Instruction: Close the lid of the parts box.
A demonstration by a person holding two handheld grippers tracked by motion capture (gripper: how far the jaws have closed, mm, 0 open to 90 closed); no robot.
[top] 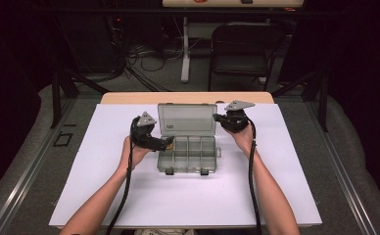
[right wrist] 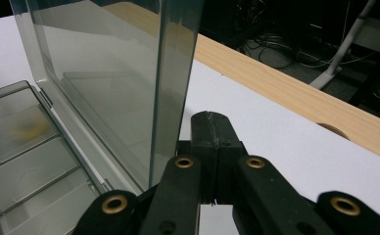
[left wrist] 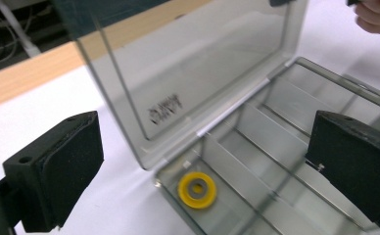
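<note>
My left gripper hangs over the box's near-left compartment with its jaws spread and nothing between them; the yellow ring lies flat in that compartment. I judge the placing done, so I'd lift straight up, clear of the upright lid. My right gripper, jaws pressed together and empty, props the lid's edge. I count one ring, one box, two grippers.

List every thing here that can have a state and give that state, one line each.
Organizer box: open, flat on the white sheet.
Lid: raised upright, its right edge beside the right gripper.
Yellow ring: lying flat in a corner compartment by the hinge, untouched.
Left gripper: jaws wide open, nothing between the pads, over the box.
Right gripper: jaws shut, empty, beside the lid's edge.
</note>
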